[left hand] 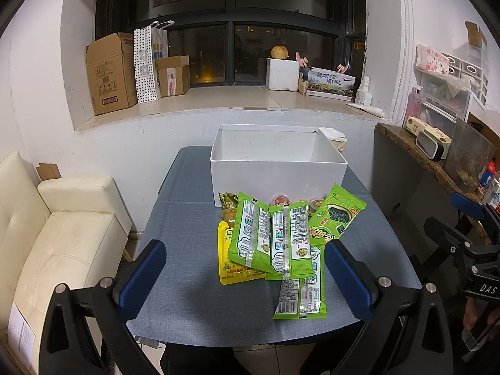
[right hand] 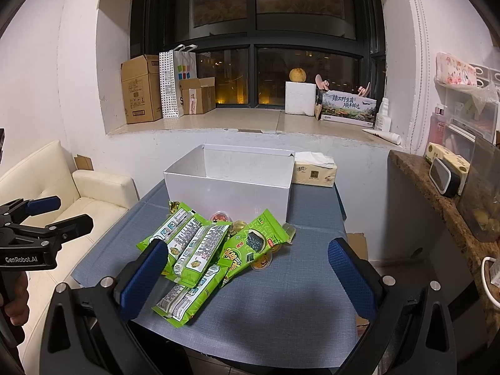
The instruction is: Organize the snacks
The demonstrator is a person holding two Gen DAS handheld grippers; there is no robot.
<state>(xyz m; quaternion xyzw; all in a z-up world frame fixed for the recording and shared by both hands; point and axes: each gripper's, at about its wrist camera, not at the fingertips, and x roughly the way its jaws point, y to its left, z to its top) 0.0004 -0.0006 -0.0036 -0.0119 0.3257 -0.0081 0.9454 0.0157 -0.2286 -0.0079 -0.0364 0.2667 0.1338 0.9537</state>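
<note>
Toward the far edge of the blue-grey table (left hand: 193,218) stands an open white box (left hand: 278,172), and what shows of its inside looks bare; a tissue pack (right hand: 314,173) sits just beside its far right corner. Against the box's near wall lies the snack pile: green packets (left hand: 275,240) overlapping one another, a yellow pouch (left hand: 231,262) partly under them on the left, a seaweed packet (left hand: 339,215) on the right, and small jelly cups (right hand: 222,217) tucked close to the box. The left gripper (left hand: 243,268) hovers over the table's near edge, jaws spread wide and empty, roughly framing the green packets. The right gripper (right hand: 247,268) hangs likewise, spread and holding nothing, with the pile toward its left finger. Sorting seems not yet begun; the next move probably calls for lowering one gripper onto a top packet, pinching it without dragging its neighbours, and lifting it over the box wall.
</note>
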